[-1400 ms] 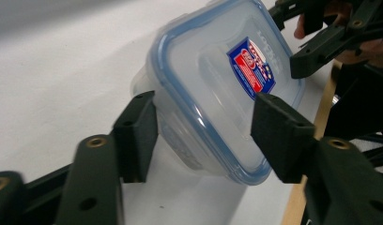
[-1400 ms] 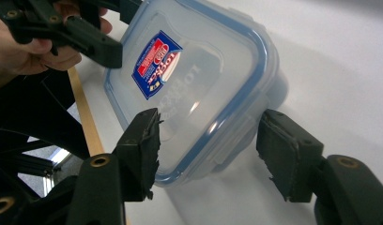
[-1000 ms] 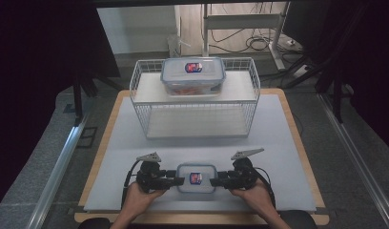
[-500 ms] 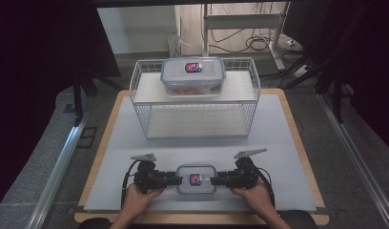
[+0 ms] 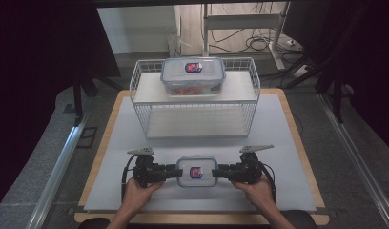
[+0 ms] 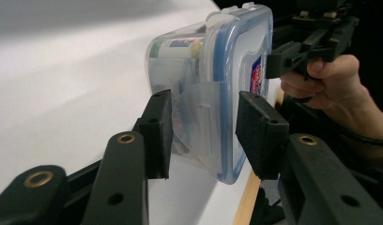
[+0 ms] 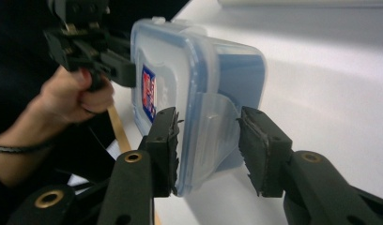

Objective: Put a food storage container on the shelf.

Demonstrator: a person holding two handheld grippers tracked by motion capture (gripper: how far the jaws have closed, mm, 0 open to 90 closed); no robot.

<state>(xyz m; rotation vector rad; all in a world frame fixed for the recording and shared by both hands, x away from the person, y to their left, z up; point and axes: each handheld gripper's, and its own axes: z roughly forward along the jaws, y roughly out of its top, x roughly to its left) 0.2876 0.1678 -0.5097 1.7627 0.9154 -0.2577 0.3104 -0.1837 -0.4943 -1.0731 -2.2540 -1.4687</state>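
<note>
Near the surface's (image 5: pixel 288 143) front edge, the small lidded container (image 5: pixel 196 171) looks light, rigid and slick, both grippers (image 5: pixel 172 172) (image 5: pixel 218 172) spread-jawed around its end latch flaps, the sensible hold.

Ahead: bare mat (image 5: pixel 135 143) open up to wire rack (image 5: pixel 195 112).
Near edge: small container (image 5: pixel 196 171) between left gripper (image 5: pixel 171 171) and right gripper (image 5: pixel 221 171).

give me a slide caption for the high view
Two handheld grippers flank a small lidded container on the table, a larger one atop the wire rack.
</note>
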